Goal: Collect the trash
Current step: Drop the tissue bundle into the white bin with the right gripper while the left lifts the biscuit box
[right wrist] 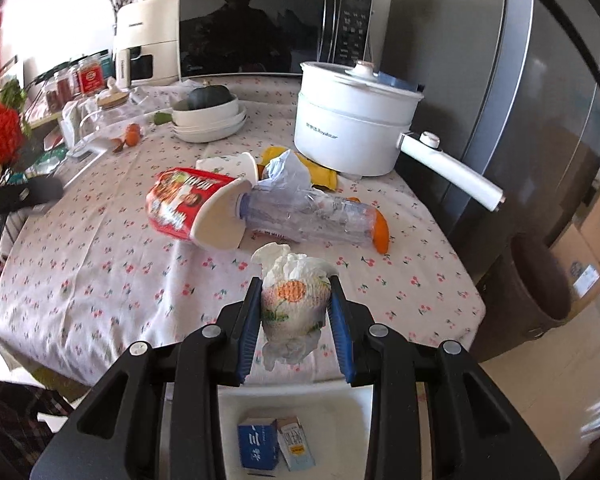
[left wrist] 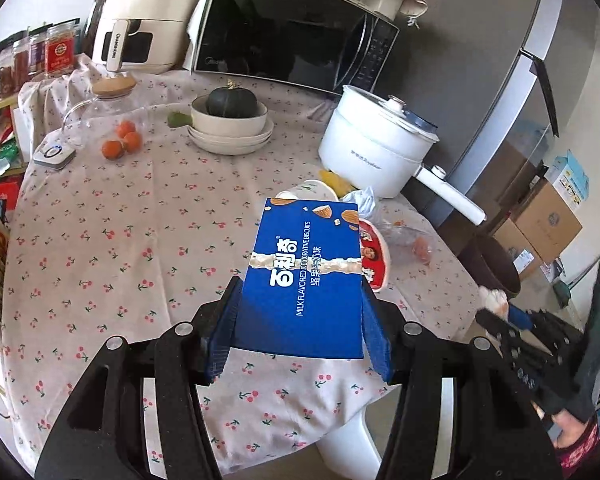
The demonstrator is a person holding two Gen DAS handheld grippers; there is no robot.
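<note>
The left tongs [left wrist: 300, 320] are clamped on a blue biscuit box [left wrist: 306, 276], held above the near edge of the table [left wrist: 100, 240] with its flowered cloth. The right tongs [right wrist: 296, 312] grip a crumpled paper cup [right wrist: 294, 304] printed with an orange flower, also lifted over the table's near edge. Beyond them a pile of trash lies on the cloth: a red instant-noodle cup [right wrist: 184, 204] on its side, a crushed clear plastic bottle [right wrist: 308, 216] with its neck at the cup's mouth, a wad of thin plastic [right wrist: 288, 172] and yellow peel [right wrist: 320, 172] behind. A white electric pot [right wrist: 352, 124] stands just behind the pile. Below the right tongs a white bin [right wrist: 340, 412] holds two small cartons [right wrist: 276, 442]. A dark bin [right wrist: 540, 280] stands on the floor beside the fridge [right wrist: 520, 100].
</note>
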